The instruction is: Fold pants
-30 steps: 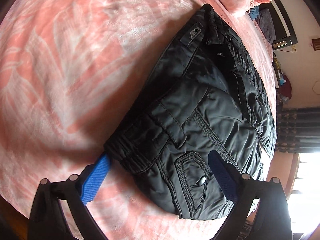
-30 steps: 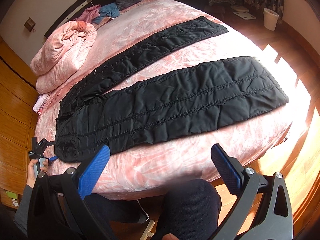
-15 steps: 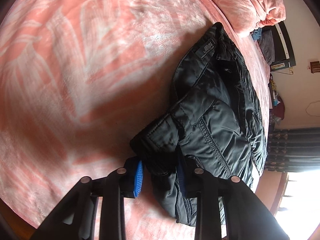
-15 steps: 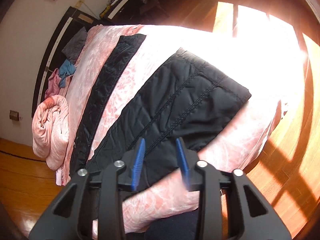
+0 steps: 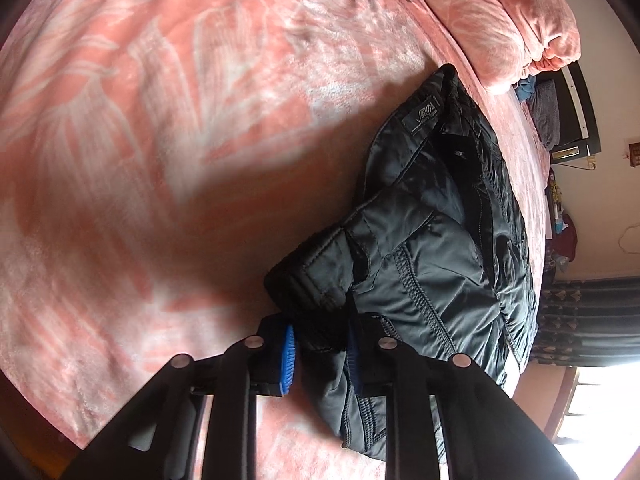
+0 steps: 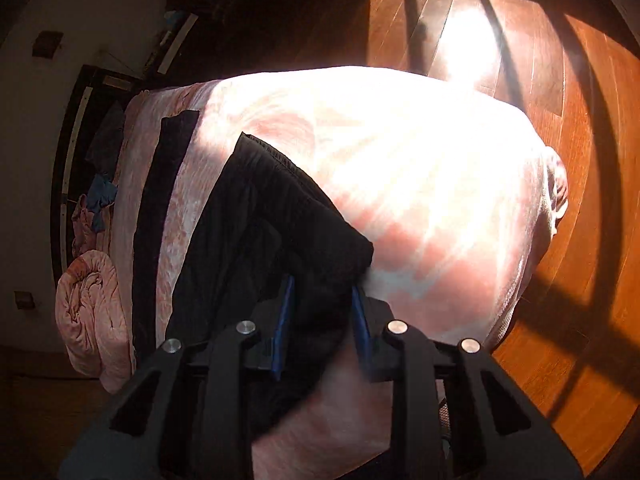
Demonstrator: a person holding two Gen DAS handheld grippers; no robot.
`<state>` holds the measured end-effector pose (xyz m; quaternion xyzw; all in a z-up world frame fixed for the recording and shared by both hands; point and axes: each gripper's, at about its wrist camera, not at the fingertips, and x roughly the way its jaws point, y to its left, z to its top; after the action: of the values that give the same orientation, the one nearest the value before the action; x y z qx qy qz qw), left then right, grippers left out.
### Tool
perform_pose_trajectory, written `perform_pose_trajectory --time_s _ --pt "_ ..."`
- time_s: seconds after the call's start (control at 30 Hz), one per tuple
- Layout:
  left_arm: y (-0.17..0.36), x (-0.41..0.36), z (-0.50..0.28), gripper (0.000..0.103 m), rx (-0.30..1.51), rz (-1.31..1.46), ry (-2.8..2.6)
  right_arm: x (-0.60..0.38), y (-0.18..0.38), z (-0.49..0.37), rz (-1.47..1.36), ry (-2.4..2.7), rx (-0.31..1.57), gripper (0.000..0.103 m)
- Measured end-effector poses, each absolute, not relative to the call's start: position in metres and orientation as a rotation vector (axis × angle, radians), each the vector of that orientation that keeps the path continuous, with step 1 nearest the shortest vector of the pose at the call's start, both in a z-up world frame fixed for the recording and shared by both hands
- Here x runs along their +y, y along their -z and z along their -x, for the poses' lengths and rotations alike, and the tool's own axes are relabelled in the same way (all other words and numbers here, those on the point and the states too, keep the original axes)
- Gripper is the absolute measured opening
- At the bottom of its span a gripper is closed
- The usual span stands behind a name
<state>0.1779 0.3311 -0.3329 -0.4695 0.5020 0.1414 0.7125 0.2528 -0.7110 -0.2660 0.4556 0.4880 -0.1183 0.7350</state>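
A wide bed (image 5: pixel 168 128) under a pink, leaf-patterned fleece cover fills both views; in the right wrist view its near corner is washed out by sun, with brown wooden floor (image 6: pixel 580 160) beyond it. A rolled pink blanket (image 5: pixel 516 12) lies along the far edge of the bed, beside the dark headboard (image 5: pixel 580 96); clothes are heaped there, too small to make out. The black padded pants (image 5: pixel 432 240) lie spread on the cover — the waist end with its stitched pocket and a small label (image 5: pixel 426 114) toward the left wrist camera, the two legs running apart across the bed, the farther one a narrow dark strip (image 6: pixel 160 208) in the right wrist view. The left gripper (image 5: pixel 320 354) has just been closing; its blue pads now pinch the near corner of the waistband, which bunches up between them and lifts off the cover. The right gripper (image 6: pixel 322 320) has also just been closing; its blue pads clamp the hem of the nearer leg (image 6: pixel 272 220) — the cloth is gathered dark between them, its cuff corner folded up off the cover.
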Motion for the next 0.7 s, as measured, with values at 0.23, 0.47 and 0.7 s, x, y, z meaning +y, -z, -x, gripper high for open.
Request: perform_pose_trajectory --time_s 0.23,0.47,0.7 --pt "0.319 0.359 -0.129 0.019 1.039 1.133 -0.387 -0.685 0.251 -0.248 -0.925 0.151 1.100 0.012" --pt "0.344 0.372 -0.110 0.025 1.077 1.184 -0.424 -0.661 0.267 -0.248 -0.782 0.166 1.189 0.023" --pt "0.256 0.373 -0.143 0.092 1.001 0.861 -0.413 -0.664 0.196 -0.251 -0.600 0.201 1.117 0.070"
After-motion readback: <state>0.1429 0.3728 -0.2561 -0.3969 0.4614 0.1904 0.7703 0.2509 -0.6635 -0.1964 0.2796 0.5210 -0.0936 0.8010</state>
